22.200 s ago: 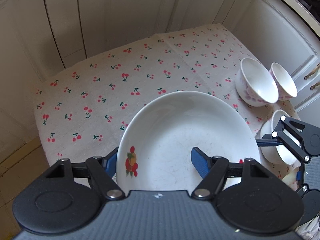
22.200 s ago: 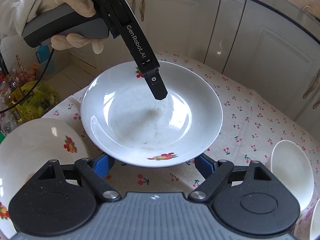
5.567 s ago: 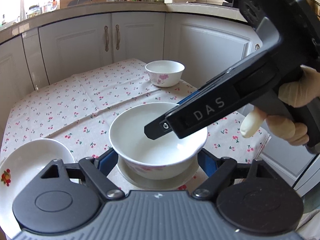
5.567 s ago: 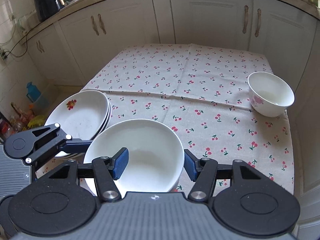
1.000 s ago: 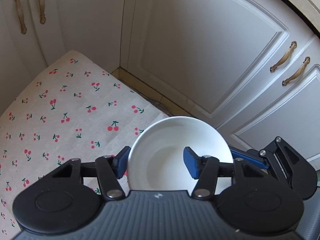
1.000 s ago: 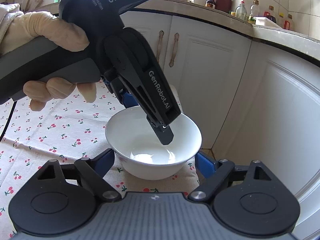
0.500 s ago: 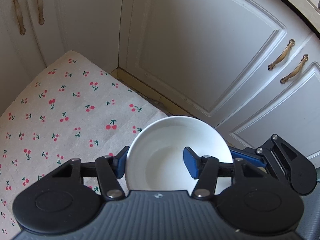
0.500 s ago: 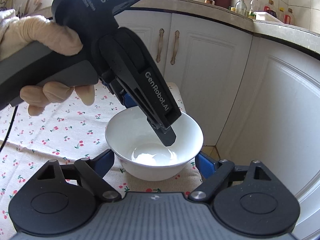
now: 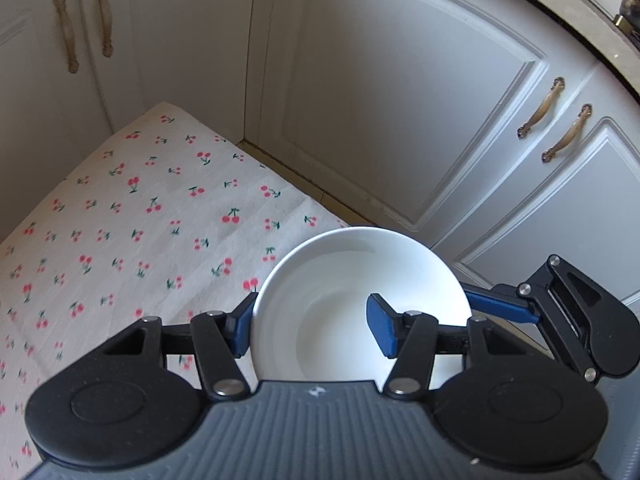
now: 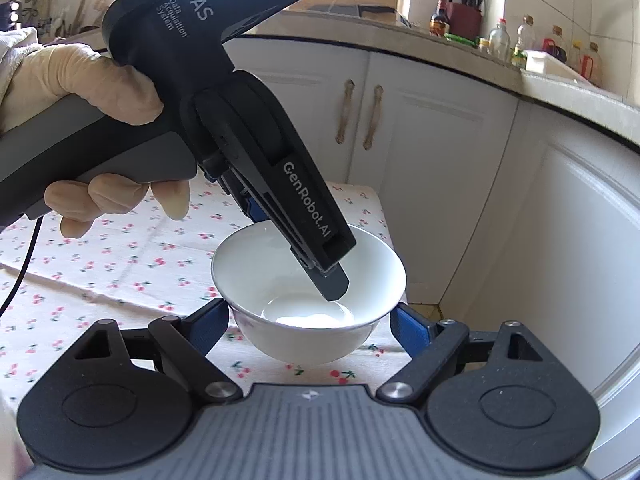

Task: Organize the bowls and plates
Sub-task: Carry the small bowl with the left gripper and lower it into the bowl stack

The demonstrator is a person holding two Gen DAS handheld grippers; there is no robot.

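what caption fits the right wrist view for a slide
Left gripper pinches a white bowl's rim over the cherry-print tablecloth.

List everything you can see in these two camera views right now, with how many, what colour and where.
bowl: one, white, at the table's far corner, gripped by its rim.
tablecloth: one, cream with red cherries, covering the table.
cabinet doors: several, white, behind and beside the table.
door handles: two pairs, brass-coloured, on the cabinet doors.
countertop: one, pale stone, above the cabinets.
bottles: several, mixed colours, on the countertop at the back.
knife holder: one, dark red, on the countertop.
left gripper: one, black with blue pads, shut on the bowl's rim.
right gripper: one, black with blue pads, open either side of the bowl.
gloved hand: one, cream glove, holding the left gripper's handle.
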